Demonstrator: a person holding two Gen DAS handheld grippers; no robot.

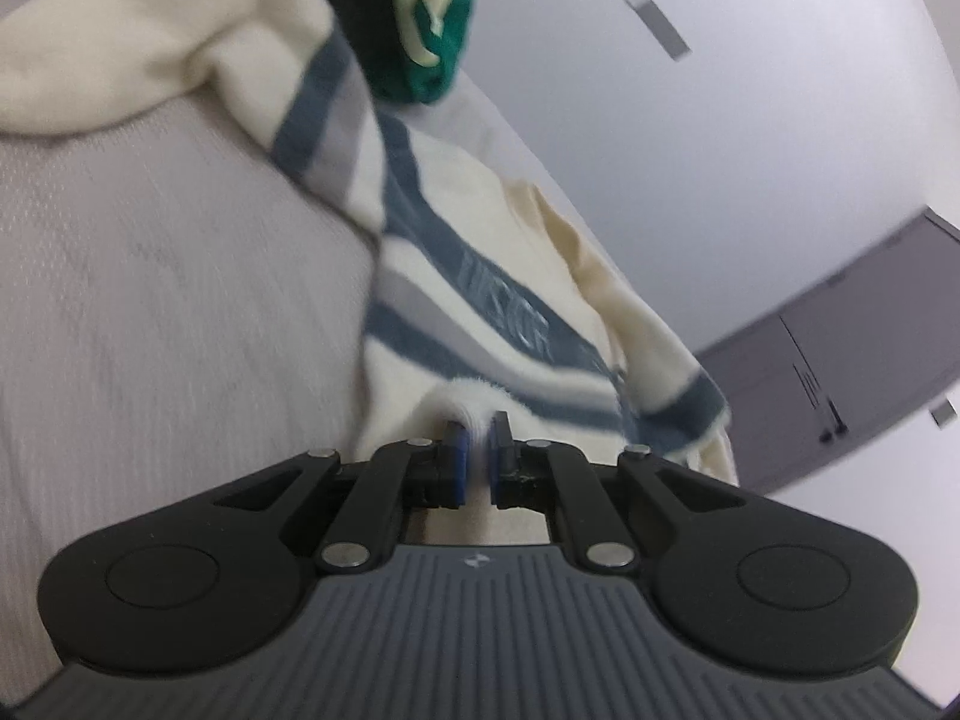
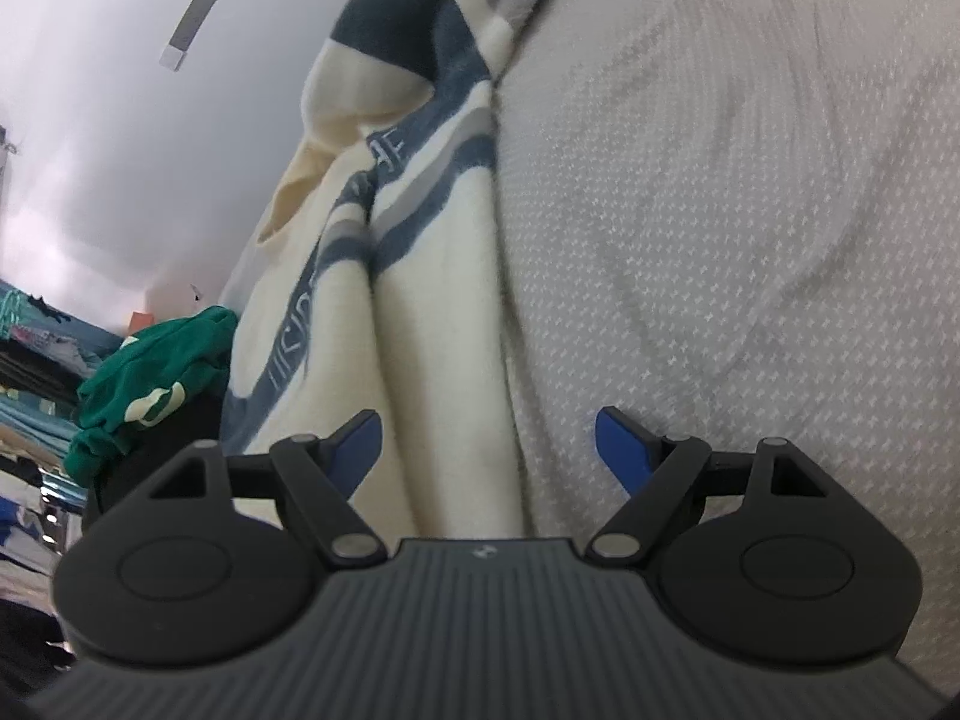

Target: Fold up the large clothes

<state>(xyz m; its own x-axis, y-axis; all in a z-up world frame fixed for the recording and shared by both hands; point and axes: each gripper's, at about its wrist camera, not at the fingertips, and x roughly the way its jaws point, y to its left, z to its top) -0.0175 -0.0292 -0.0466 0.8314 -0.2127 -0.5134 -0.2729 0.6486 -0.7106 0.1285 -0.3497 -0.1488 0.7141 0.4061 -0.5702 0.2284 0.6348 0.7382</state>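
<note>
A cream sweater with dark blue and grey stripes (image 1: 468, 276) lies bunched on a light grey textured bed surface (image 1: 150, 300). My left gripper (image 1: 477, 438) is shut on a pinched fold of the sweater's cream edge. In the right wrist view the same sweater (image 2: 420, 300) runs in a long fold from the top down to my gripper. My right gripper (image 2: 489, 444) is open, its blue pads spread wide, with the sweater's edge and the bed surface (image 2: 750, 240) between them.
A green garment with cream lettering (image 1: 432, 12) lies beyond the sweater; it also shows at the left of the right wrist view (image 2: 156, 384). A white wall (image 1: 750, 120) and a grey door (image 1: 840, 348) stand behind. Piled clothes (image 2: 36, 360) sit at the far left.
</note>
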